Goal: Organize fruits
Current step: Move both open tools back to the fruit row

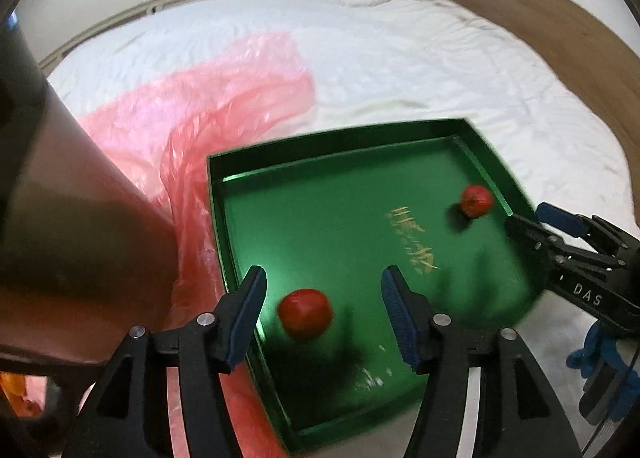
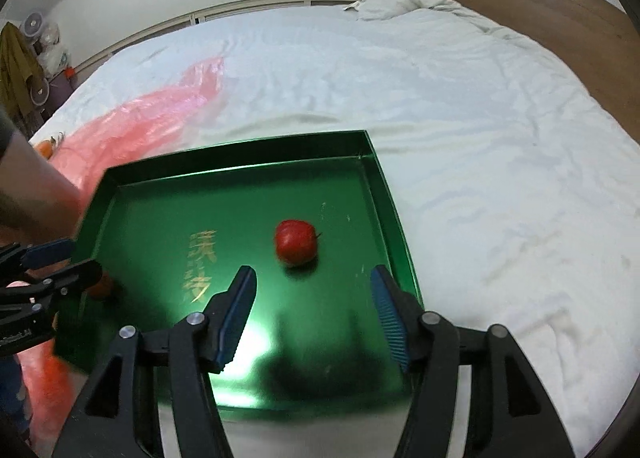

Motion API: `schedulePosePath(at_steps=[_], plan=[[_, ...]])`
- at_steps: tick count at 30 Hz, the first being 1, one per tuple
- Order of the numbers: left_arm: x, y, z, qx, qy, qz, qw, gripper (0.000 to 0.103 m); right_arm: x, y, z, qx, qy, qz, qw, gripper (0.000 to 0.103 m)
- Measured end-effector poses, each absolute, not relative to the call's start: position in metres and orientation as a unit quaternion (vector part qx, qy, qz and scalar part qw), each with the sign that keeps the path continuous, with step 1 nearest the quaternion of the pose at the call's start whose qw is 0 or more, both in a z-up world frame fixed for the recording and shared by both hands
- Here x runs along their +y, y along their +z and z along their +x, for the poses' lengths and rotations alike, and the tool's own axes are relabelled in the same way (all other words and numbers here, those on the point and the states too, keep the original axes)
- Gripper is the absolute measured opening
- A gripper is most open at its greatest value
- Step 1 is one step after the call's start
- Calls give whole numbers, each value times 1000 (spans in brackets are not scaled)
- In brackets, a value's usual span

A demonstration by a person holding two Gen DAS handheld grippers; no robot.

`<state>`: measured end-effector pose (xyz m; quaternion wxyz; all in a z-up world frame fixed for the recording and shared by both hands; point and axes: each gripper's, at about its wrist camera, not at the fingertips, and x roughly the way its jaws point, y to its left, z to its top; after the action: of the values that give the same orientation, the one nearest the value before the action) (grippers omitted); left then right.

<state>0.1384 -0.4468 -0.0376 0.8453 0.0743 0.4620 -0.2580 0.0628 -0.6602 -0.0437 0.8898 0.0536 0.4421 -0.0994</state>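
- Left wrist view, scene. A green tray (image 1: 304, 217) with gold lettering lies on a white bed (image 1: 400, 69), filling the lower middle of the frame. A pink plastic bag (image 1: 208, 97) spreads from the tray's left edge toward the upper left. A person's forearm (image 1: 80, 225) crosses the left side.
- Left wrist view, progress. Two red fruits sit on the tray floor, well apart: one (image 1: 305, 313) at lower centre, one (image 1: 476, 199) near the tray's right wall. Judged from this, two fruits are placed. At the lower left corner something orange shows by the bag, possibly more fruit, though it is too blurred to be sure.
- Left wrist view, tool. The left gripper (image 1: 324, 312) fills the bottom of the frame, jaws partly apart. The nearer fruit appears between the blue pads, touching neither; it looks released rather than held.
- Right wrist view, scene. The same tray (image 2: 168, 209) sits at centre, with the bag (image 2: 152, 117) running to the upper left. An orange object lies at the far left edge beside the bag, which suggests sorting is unfinished.
- Right wrist view, tool. The right gripper (image 2: 314, 316) stands with jaws wide apart and empty. One red fruit (image 2: 296, 242) rests on the tray just beyond the fingertips, clear of both pads.
- Right wrist view, other tool. The left gripper enters at the left edge, over the tray's left side.
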Motion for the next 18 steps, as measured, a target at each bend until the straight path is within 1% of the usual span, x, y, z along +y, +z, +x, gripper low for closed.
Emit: schedulePosePath(at_steps=[4,9,18], plan=[[-439,-16,109,430,-294,83,849,54,-635,-25,38,442,-101,52,890,103],[-423,-7,72,405,-335,102,844,54,-605,-13,10,445,-101,64,888,103],[-338,7,39,424,-325,95,840,54,-517,-11,-25,462,-60,73,882,103]])
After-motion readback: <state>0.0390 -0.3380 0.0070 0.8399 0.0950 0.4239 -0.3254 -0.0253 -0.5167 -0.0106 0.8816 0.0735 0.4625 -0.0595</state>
